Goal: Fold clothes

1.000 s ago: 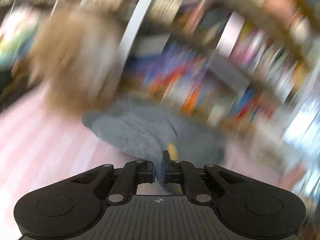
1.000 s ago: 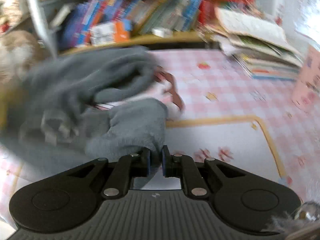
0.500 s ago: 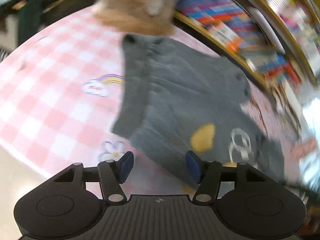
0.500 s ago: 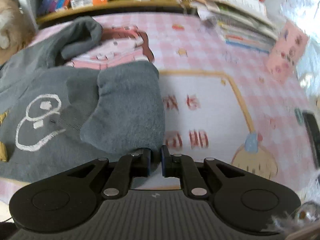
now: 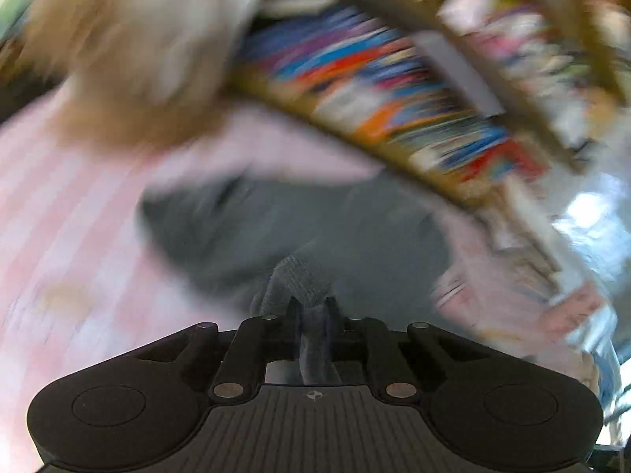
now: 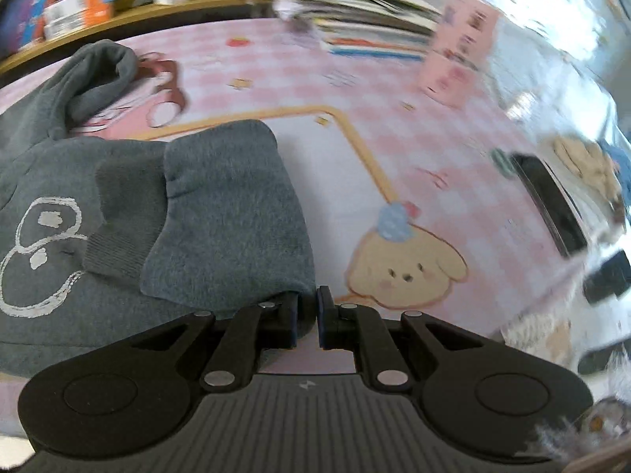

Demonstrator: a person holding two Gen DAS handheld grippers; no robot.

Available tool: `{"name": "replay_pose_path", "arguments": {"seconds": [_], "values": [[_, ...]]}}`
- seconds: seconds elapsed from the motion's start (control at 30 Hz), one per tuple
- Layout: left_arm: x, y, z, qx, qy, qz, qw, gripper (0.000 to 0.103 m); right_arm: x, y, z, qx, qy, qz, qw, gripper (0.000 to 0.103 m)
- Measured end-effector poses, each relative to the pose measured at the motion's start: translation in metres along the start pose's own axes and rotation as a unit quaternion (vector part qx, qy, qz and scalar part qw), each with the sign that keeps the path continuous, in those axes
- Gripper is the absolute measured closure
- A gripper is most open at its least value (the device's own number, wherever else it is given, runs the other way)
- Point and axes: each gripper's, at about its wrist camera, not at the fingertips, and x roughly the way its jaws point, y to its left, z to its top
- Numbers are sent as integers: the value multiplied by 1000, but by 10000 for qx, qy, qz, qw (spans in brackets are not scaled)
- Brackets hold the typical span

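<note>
Both claws closed on the grey sweatshirt, which lies on the pink checked counter.

Left claw (image 5: 313, 311): jaws clamped on a bunched ribbed fold of the sweatshirt (image 5: 299, 236); view heavily blurred. Right claw (image 6: 307, 315): jaws nearly together, gripping the hem of a folded-over flap of the sweatshirt (image 6: 221, 213) above the counter (image 6: 394, 90).

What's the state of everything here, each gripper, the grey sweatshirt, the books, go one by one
left gripper: shut on a bunched fold of the sweatshirt.
right gripper: shut on the sweatshirt's edge.
grey sweatshirt: lying on the mat, printed side up, partly folded with a cuffed sleeve laid over the front.
pink checked mat: spread flat under the sweatshirt.
stack of books: lying flat in a pile at the far edge of the mat.
</note>
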Motion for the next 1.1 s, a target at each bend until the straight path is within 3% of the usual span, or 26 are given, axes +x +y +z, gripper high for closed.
{"name": "replay_pose_path", "arguments": {"seconds": [0.07, 0.13, 0.27, 0.37, 0.47, 0.53, 0.63, 0.77, 0.83, 0.93, 1.03, 1.1], "values": [[-20, -7, 14, 98, -375, -142, 9991, 94, -1, -5, 0, 179, -61, 124, 9997, 94], [-45, 21, 15, -229, -480, 21, 9986, 94, -5, -5, 0, 195, -162, 314, 9992, 94], [-65, 86, -26, -756, 291, 922, 9924, 94, -7, 7, -2, -141, -160, 829, 9963, 94], [-68, 96, -51, -952, 720, 948, 9883, 94, -3, 24, -3, -580, 129, 880, 9943, 91], [-67, 92, -67, -929, 1001, 896, 9866, 93, -8, 29, 5, -717, -6, 397, 9966, 66], [-61, 89, -67, -837, 1025, 979, 9864, 90, -19, 37, 9, -1014, -274, 290, 9941, 64], [-59, 97, -66, -892, 899, 1032, 9866, 88, -38, 60, 9, -1813, -839, 425, 9789, 59], [-54, 111, -66, -989, 774, 1062, 9864, 89, -42, 100, 6, -2867, -970, 1157, 9461, 55], [-49, 111, -66, -838, 701, 1181, 9870, 90, -37, 123, 0, -3410, -979, 1310, 9257, 56], [-49, 112, -61, -812, 564, 1343, 9860, 91, -29, 139, -8, -3707, -872, 1377, 9143, 57], [-54, 113, -60, -812, 443, 1414, 9856, 92, -21, 156, -15, -3993, -763, 1441, 9022, 60], [-59, 113, -62, -847, 420, 1442, 9850, 92, -15, 167, -20, -4182, -690, 1483, 8935, 74]]}}
